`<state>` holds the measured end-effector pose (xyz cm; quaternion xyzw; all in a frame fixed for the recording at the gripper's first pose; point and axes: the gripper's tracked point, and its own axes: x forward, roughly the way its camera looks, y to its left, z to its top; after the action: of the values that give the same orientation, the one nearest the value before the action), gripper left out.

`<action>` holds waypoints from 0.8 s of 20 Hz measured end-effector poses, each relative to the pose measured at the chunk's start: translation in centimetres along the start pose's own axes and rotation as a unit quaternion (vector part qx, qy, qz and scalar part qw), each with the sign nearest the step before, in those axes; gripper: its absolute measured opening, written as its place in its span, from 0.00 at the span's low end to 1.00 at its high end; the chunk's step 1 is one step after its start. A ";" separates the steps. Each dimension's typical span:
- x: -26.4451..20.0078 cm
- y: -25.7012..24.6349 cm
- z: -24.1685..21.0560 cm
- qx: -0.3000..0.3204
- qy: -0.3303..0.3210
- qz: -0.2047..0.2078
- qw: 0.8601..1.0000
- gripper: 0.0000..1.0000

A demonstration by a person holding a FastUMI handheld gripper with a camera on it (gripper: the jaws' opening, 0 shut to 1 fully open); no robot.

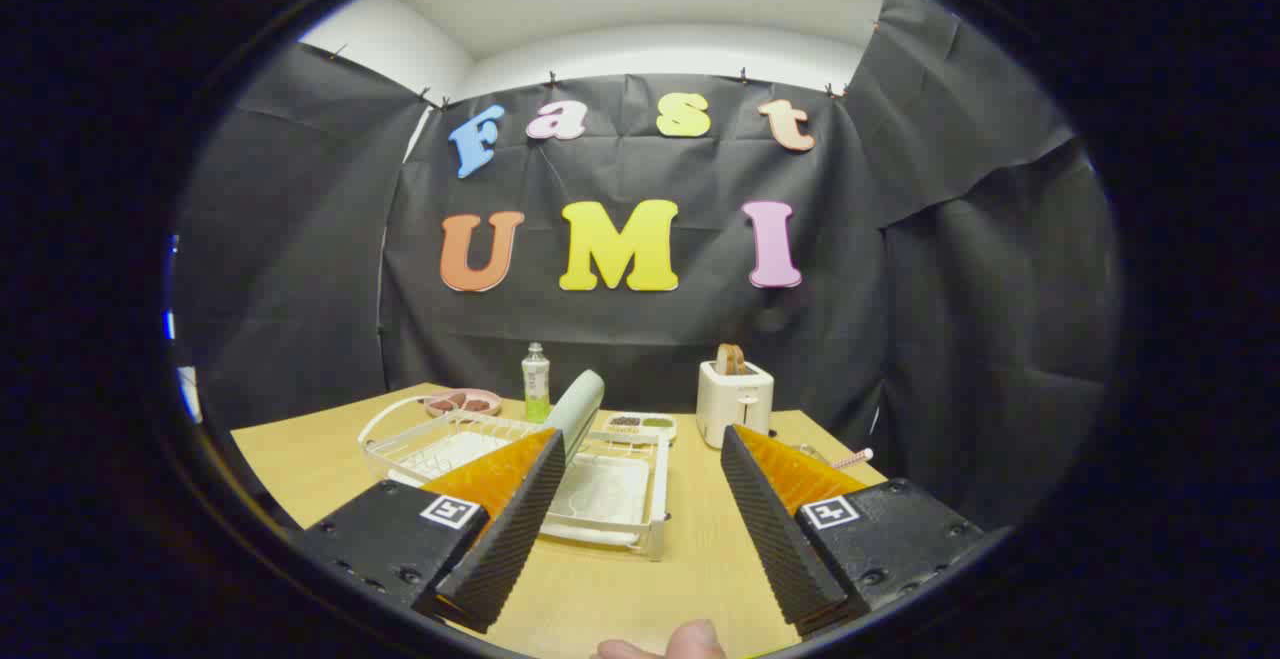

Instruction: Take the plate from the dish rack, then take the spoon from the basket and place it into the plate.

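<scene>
- Between the wide-open jaws [640, 529] lies bare desk [690, 559]; they hold nothing.
- Just ahead of the left jaw sits the white dish rack [600, 499], with the pale plate [578, 407] standing on edge in it.
- Beyond the rack stand a bottle [536, 382], a pink dish [462, 402] and a small tray [641, 424].
- Beyond the right jaw stands a toaster [734, 399].
- At the near edge, between the jaws, a fingertip [690, 639] shows.

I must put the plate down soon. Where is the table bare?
Bare wood lies between the open claw fingers, nearer than the dish rack, and between rack and toaster. Crowded behind: bottle, pink dish, small tray.
</scene>
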<state>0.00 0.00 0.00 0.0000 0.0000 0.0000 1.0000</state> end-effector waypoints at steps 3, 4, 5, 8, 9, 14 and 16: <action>0.1 0.3 0.2 -0.009 -0.006 -0.001 1.000 1.00; 0.1 0.7 0.2 -0.010 -0.007 0.002 1.000 1.00; 0.2 0.9 0.3 -0.012 -0.007 0.005 1.000 1.00; 0.4 1.3 0.3 -0.013 -0.007 0.008 1.000 1.00; 0.4 1.4 0.3 -0.014 -0.005 0.008 1.000 1.00; 0.3 1.4 0.6 -0.022 -0.012 -0.002 1.000 1.00; 0.4 1.4 0.7 -0.024 -0.009 -0.001 1.000 1.00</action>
<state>0.39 1.44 0.74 -0.0242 -0.0095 -0.0013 0.9997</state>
